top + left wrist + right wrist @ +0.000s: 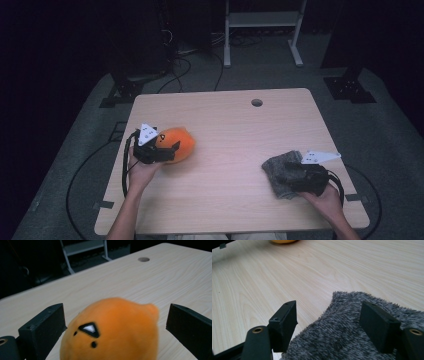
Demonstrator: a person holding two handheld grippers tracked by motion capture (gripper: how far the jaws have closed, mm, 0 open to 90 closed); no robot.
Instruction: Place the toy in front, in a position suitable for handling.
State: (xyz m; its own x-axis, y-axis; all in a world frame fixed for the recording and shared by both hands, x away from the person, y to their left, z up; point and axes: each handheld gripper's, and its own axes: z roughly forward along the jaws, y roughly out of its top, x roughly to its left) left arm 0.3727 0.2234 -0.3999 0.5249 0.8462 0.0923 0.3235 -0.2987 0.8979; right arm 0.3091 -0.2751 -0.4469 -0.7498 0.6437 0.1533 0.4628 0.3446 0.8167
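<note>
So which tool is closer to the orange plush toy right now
Left. The left tool has its open jaws on either side of the orange plush toy. The right tool is across the table, over the grey cloth.

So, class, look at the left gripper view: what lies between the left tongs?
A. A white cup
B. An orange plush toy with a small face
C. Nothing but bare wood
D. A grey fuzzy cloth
B: in the left gripper view the orange plush toy sits between the two black jaws of the left tongs; the grey fuzzy cloth lies at the other side of the table.
</note>
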